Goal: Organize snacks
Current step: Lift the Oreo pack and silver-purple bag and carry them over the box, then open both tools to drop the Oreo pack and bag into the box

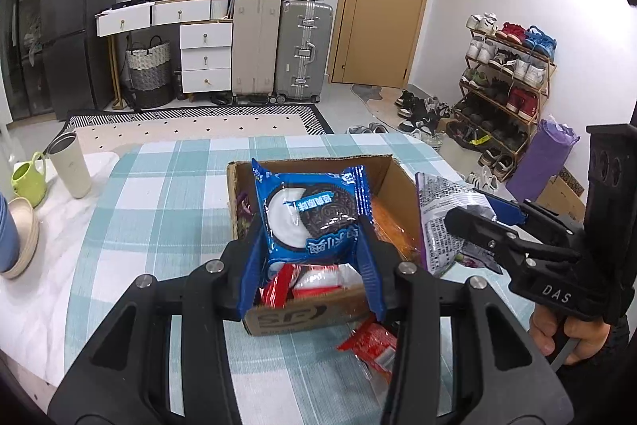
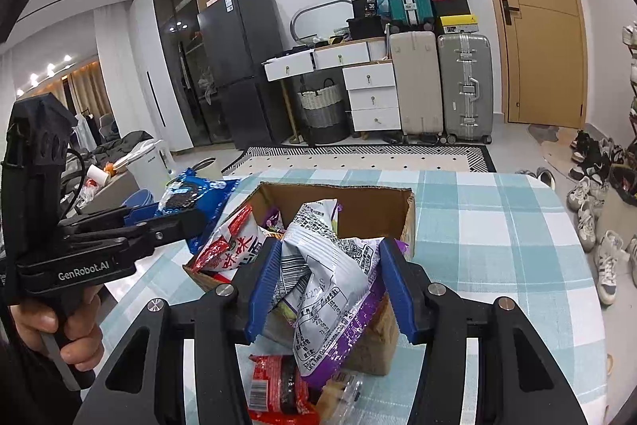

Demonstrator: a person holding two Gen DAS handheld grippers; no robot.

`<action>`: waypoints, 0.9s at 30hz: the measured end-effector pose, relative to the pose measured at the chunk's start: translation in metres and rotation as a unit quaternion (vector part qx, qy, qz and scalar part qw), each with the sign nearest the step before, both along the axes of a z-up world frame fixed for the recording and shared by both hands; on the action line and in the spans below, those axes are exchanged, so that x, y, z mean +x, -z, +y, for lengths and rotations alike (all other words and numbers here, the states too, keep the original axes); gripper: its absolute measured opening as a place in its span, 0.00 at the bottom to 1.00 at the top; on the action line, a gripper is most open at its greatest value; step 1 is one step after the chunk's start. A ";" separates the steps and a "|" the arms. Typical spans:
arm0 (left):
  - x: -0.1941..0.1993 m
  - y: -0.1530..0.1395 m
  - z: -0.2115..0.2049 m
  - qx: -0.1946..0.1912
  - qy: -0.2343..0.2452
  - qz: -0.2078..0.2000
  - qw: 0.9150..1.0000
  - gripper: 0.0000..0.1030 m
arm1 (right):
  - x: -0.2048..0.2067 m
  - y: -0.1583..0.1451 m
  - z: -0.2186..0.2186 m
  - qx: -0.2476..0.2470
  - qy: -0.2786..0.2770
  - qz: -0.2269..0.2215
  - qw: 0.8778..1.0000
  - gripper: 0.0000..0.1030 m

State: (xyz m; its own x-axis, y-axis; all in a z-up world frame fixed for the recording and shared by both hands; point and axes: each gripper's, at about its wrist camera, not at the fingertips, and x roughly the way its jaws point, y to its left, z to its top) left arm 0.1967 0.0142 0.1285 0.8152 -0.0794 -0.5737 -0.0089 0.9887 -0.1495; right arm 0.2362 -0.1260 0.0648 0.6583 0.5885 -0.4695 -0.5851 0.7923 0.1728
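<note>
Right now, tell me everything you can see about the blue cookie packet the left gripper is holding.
The blue cookie packet is a glossy sealed plastic wrapper with crimped, zigzag ends. It is printed with a dark sandwich cookie, white cream and white lettering that reads upside down in the left wrist view. The left gripper has its jaws shut on the packet's lower sides, holding it upright above the open cardboard box, apart from the red packets inside. In the right wrist view it looks slightly crumpled.

Lived-in home: suitcases, shoe rack, fridge, rug.
</note>
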 end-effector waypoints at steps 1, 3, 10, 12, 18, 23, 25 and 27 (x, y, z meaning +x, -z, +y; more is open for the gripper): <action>0.004 0.001 -0.001 0.000 0.000 0.002 1.000 0.39 | 0.002 0.000 0.002 -0.002 -0.001 -0.001 1.000 0.50; 0.014 0.003 0.000 0.000 0.001 0.006 1.000 0.39 | 0.006 -0.001 0.006 -0.006 -0.002 -0.003 1.000 0.50; 0.051 0.012 0.008 -0.004 0.000 0.016 1.000 0.39 | 0.019 0.003 0.016 -0.014 -0.005 -0.002 1.000 0.50; 0.061 0.016 0.006 0.002 0.001 0.017 1.000 0.39 | 0.025 0.005 0.019 -0.017 -0.006 0.002 1.000 0.50; 0.085 0.026 0.003 0.009 0.006 0.022 1.000 0.39 | 0.032 0.012 0.028 -0.035 -0.013 0.001 0.999 0.50; 0.101 0.031 0.000 0.016 0.014 0.025 0.999 0.39 | 0.037 0.018 0.030 -0.042 -0.011 0.003 0.999 0.50; 0.107 0.032 -0.001 0.018 0.019 0.029 0.999 0.39 | 0.039 0.019 0.030 -0.043 -0.010 0.002 0.999 0.50; 0.108 0.031 -0.004 0.018 0.020 0.027 0.999 0.39 | 0.041 0.020 0.030 -0.043 -0.009 0.003 0.999 0.50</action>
State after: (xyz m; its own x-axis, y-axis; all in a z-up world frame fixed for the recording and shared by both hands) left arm 0.3050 0.0098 0.0979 0.7800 -0.0908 -0.6192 0.0246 0.9931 -0.1146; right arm 0.2775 -0.0961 0.0452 0.6447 0.5586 -0.5219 -0.5994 0.7931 0.1084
